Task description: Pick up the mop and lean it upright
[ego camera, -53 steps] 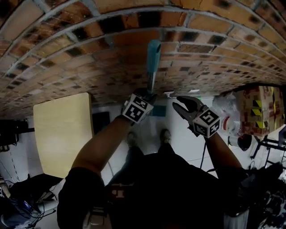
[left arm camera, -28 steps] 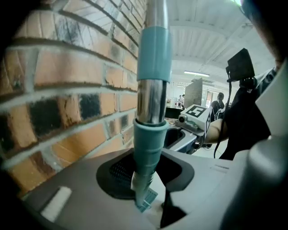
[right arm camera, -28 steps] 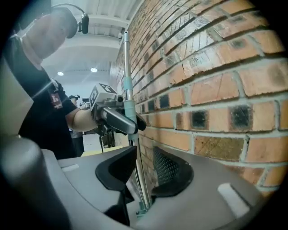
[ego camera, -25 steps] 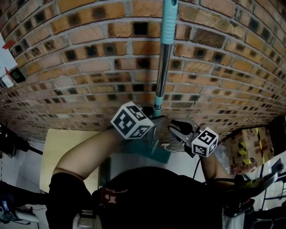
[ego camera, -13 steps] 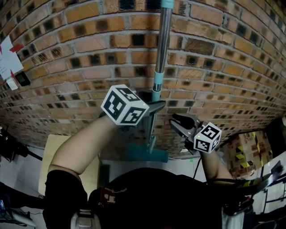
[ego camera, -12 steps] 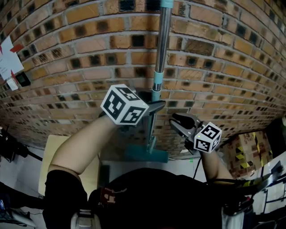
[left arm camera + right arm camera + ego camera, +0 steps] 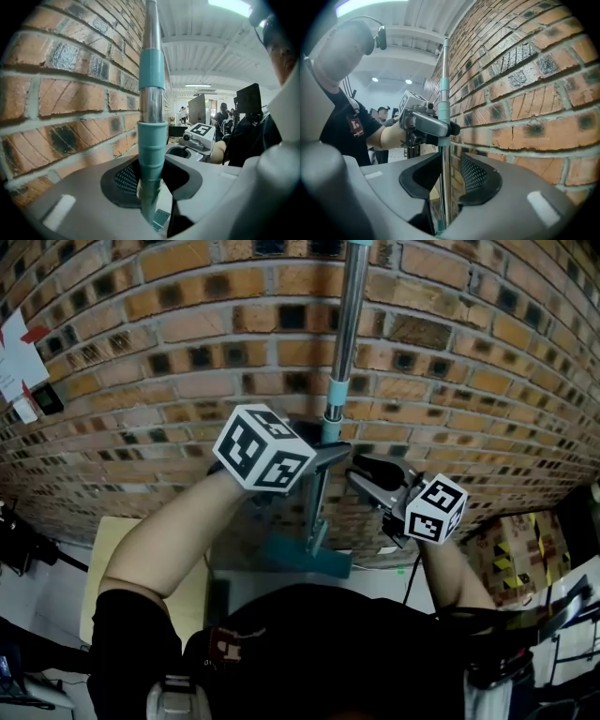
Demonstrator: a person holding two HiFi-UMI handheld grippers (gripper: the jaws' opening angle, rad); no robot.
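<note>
The mop stands upright against the brick wall [image 7: 169,362]. Its silver pole [image 7: 349,334] has teal collars, and the teal head [image 7: 305,557] rests low by the wall's foot. My left gripper [image 7: 323,457] is shut on the pole at a teal collar [image 7: 151,154], which sits between the pads of that gripper [image 7: 152,180]. My right gripper [image 7: 361,474] reaches in from the right at about the same height with its jaws opening. In the right gripper view the pole [image 7: 444,93] lines up with the gap of the right gripper [image 7: 447,183], and the pads do not press on it.
A pale wooden tabletop [image 7: 94,549] lies at the lower left. A cardboard box with yellow-and-black tape [image 7: 511,549] stands at the lower right. Papers [image 7: 14,343] hang on the wall at far left. People and desks show far down the room [image 7: 206,112].
The left gripper has kept its hold on the pole while the mop came upright near the wall. The right gripper has shifted up and left, closer to the pole.
</note>
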